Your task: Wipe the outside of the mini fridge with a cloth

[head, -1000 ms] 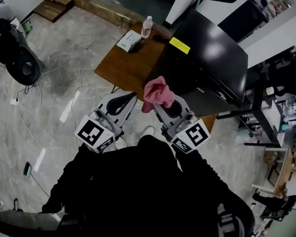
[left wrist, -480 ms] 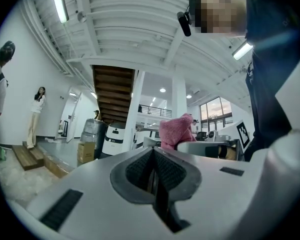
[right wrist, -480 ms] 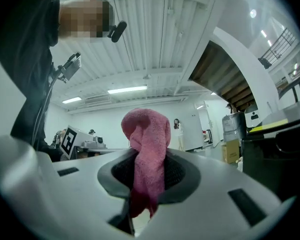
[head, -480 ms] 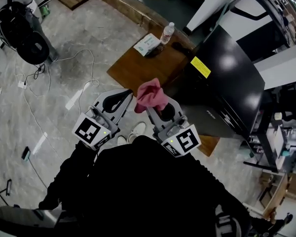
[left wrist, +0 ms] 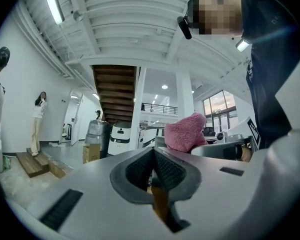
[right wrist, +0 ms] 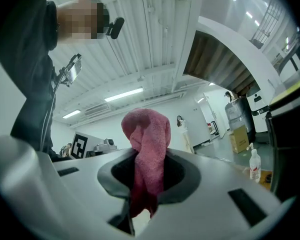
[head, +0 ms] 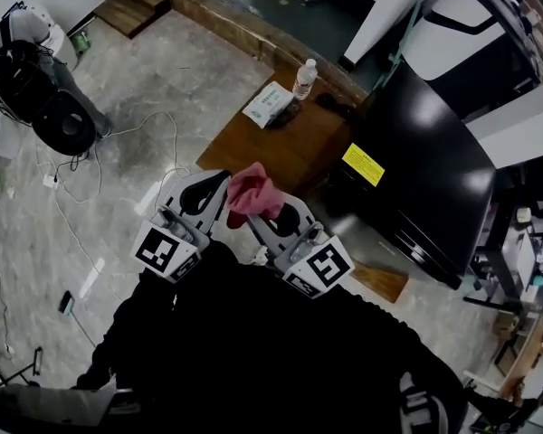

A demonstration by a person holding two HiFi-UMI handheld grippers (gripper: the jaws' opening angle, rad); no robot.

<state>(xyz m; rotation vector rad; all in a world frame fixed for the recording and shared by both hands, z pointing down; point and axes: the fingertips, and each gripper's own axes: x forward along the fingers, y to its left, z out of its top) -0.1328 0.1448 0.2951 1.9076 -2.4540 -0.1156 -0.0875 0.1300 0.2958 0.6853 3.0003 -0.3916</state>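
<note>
The black mini fridge (head: 425,165) stands on a low wooden table (head: 271,143) at the right of the head view, with a yellow label (head: 363,164) on its top. My right gripper (head: 264,213) is shut on a pink cloth (head: 251,194), which bunches up above its jaws; the same cloth (right wrist: 147,154) fills the middle of the right gripper view. My left gripper (head: 202,197) is shut with nothing between its jaws (left wrist: 152,169). Both grippers are held close to my body, pointing up and away from the fridge. The cloth (left wrist: 185,132) also shows beside the left gripper.
A water bottle (head: 303,79), a white packet (head: 268,103) and a dark object (head: 328,103) lie on the table beside the fridge. Cables (head: 118,143) trail over the grey floor. A black round machine (head: 50,107) stands at left. Wooden planks (head: 253,34) line the far side.
My head view has shifted: fridge and table now sit further right and lower. Both grippers have drawn slightly left and closer together, the cloth still held in the right one.
</note>
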